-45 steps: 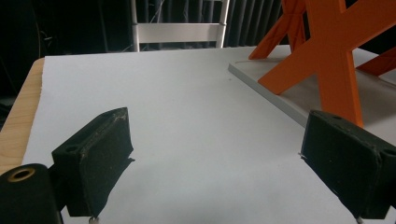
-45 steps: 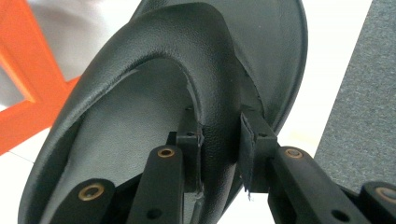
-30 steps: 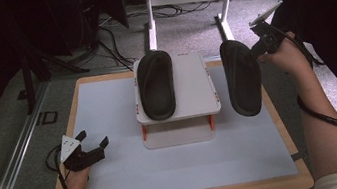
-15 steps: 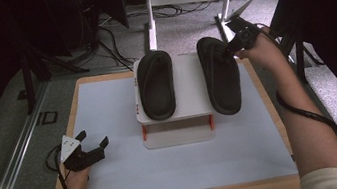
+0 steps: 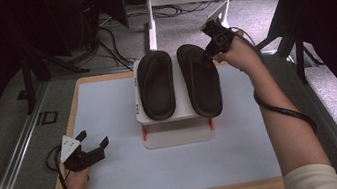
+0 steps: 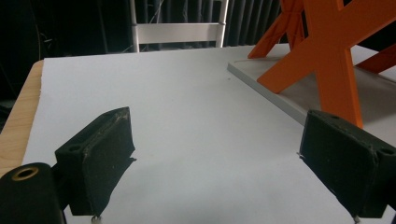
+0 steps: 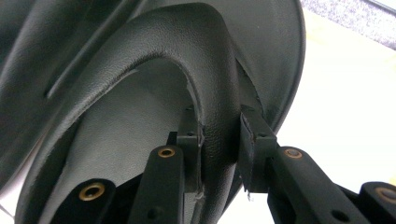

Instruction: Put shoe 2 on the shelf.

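two black sandals (image 5: 199, 79) side by side, seemingly atop a white rack (image 5: 175, 118).

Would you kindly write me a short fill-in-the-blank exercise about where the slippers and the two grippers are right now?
1. The right gripper is shut on the ____ of the right slipper.
2. Both the left slipper and the right one lie on the white ____ with orange legs.
3. The left gripper hovers low over the table with its jaws ____.
4. The number of black slippers in the high view is ____.

Missing words: strap; stand; open; two
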`<state>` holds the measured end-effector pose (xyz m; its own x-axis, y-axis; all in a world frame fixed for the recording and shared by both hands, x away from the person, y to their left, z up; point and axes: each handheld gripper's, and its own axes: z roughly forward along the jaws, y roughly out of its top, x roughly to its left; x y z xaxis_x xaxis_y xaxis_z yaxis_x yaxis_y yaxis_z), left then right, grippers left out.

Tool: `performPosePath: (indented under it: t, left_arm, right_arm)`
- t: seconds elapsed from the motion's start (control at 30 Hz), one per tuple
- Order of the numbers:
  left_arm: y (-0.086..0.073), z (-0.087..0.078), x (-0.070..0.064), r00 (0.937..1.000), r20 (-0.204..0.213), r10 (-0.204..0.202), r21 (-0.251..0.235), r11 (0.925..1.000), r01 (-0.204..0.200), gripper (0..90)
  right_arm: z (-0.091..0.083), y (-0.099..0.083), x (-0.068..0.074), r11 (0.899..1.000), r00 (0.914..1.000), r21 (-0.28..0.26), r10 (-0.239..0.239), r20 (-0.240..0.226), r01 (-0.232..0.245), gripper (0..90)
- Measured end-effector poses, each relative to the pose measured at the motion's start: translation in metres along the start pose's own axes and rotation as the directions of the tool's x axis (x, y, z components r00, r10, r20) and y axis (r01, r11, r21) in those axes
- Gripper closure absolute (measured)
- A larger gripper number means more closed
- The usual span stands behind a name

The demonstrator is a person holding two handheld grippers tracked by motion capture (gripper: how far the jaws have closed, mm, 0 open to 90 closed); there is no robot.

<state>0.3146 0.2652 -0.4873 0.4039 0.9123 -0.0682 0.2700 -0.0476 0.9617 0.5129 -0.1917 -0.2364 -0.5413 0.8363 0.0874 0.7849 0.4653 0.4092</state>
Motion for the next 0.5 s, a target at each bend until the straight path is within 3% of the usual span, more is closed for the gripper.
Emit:
performPosePath:
  t: [0.5]
  left_arm:
    - [0.000, 0.000, -0.001, 1.0000, 0.004, 0.005, 0.000, 1.0000, -0.005, 9.1]
  right_arm:
    - [0.016, 0.015, 0.013, 0.999, 0.9995, 0.029, 0.012, 0.028, -0.013, 73.0]
